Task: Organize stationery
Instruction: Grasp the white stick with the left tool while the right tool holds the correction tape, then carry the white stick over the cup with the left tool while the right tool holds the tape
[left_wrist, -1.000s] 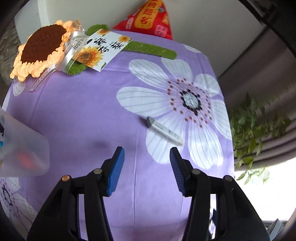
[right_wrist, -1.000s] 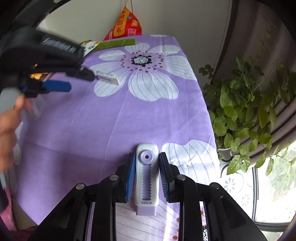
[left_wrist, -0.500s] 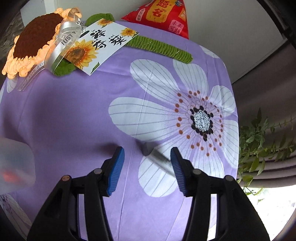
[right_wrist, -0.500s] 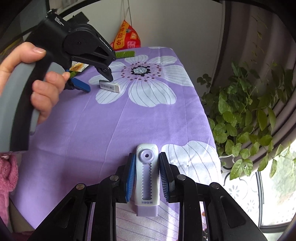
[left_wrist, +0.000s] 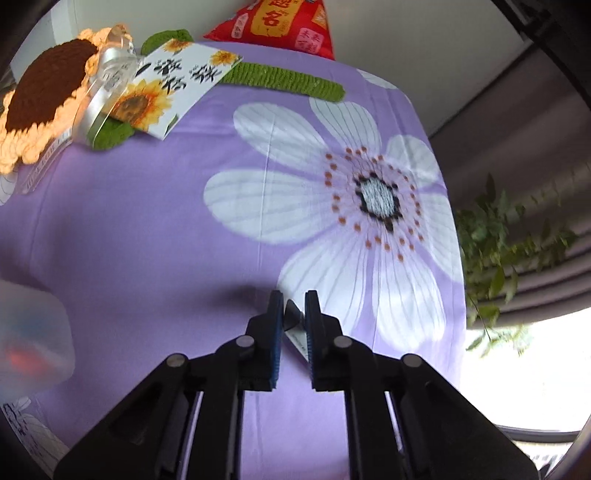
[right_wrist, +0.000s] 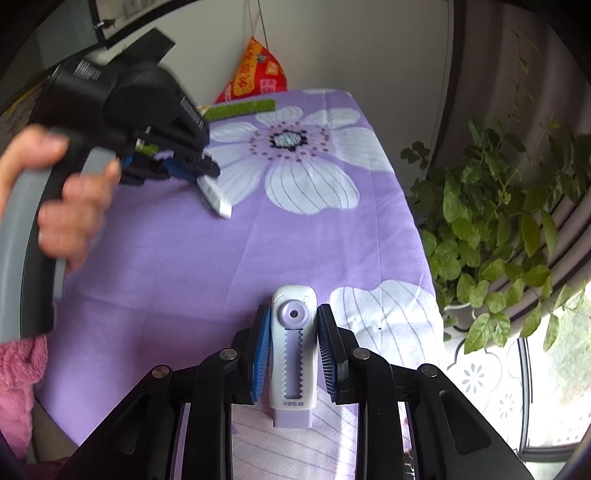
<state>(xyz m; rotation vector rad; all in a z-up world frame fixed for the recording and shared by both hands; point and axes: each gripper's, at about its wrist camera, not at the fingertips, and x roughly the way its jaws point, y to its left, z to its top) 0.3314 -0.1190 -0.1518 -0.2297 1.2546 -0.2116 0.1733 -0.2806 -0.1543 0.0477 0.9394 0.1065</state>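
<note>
My left gripper (left_wrist: 293, 308) is shut on a small white eraser (left_wrist: 295, 328), held by one end between the blue pads. In the right wrist view the left gripper (right_wrist: 201, 171) holds that eraser (right_wrist: 214, 194) tilted just above the purple flowered cloth (right_wrist: 184, 258). My right gripper (right_wrist: 293, 317) is shut on a white and lilac correction tape (right_wrist: 293, 347), held low over the cloth near its front right part.
A translucent plastic box (left_wrist: 29, 332) is at the left edge, blurred. A crocheted sunflower (left_wrist: 44, 96), a sunflower card (left_wrist: 173, 88) and a red packet (left_wrist: 273, 22) lie at the far end. A leafy plant (right_wrist: 498, 221) stands past the table's right edge.
My left gripper moved forward over the eraser and shut on it; the eraser now hangs tilted off the cloth. The right gripper kept the correction tape and barely moved.
</note>
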